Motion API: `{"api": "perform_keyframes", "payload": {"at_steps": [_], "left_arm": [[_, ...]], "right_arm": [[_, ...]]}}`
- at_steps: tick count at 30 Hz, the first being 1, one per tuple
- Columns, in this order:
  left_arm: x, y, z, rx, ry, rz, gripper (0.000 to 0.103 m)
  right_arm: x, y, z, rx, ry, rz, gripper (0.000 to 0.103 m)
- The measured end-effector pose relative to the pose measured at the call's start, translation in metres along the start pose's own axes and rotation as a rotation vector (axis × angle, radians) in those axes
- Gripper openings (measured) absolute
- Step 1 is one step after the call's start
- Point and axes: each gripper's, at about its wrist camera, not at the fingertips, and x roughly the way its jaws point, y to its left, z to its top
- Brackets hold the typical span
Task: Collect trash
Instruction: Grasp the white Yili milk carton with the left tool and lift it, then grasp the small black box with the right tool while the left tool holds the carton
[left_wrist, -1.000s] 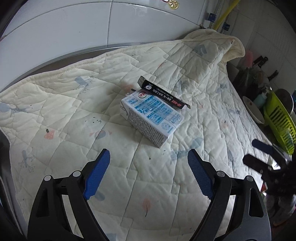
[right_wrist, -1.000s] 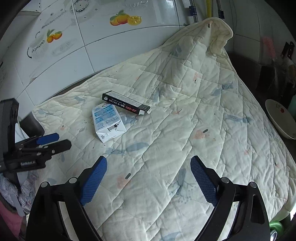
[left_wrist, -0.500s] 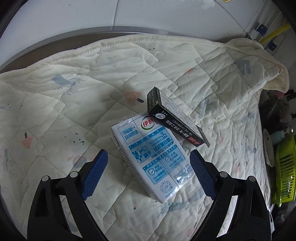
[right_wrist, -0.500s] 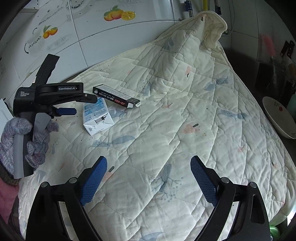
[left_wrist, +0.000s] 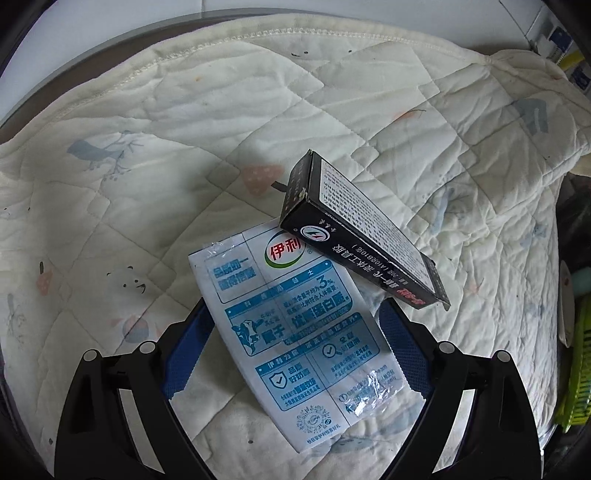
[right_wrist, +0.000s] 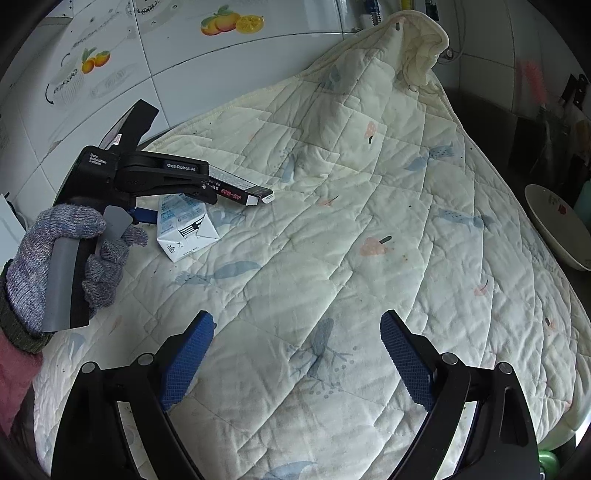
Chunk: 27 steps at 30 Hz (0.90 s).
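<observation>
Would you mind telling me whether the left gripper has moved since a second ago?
Yes. The left gripper has come forward over the quilt to the milk carton, which now lies between its open jaws.

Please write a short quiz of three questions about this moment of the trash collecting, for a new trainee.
1. True or false: the left gripper is already shut tight on the milk carton.
2. What leans on the carton's far end? A) black box B) white bowl C) green basket
3. Fill in: the right gripper is open above the ____.

Key
1. False: its jaws are open, one on each side of the carton.
2. A, the black box.
3. quilt; it holds nothing.
</observation>
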Motion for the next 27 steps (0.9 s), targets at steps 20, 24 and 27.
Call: {"api": "perform_keyframes", "payload": {"at_steps": [20,24,27], "left_arm": [[-0.059,0.081,-0.062,0.115,-0.087,-0.04,0.07],[-0.067,0.11,-0.076,0.12,-0.087,-0.047,0.07],[-0.071,0.117,-0.081,0.127,-0.096,-0.057,0.07]], "right_arm": [[0.017,0.031,0.019,-0.095,0.016,0.03,0.089],[0.031,0.046,0.032,-0.127,0.021,0.056,0.089],[0.045,0.055,0.044,-0.166,0.033,0.07,0.089]]}}
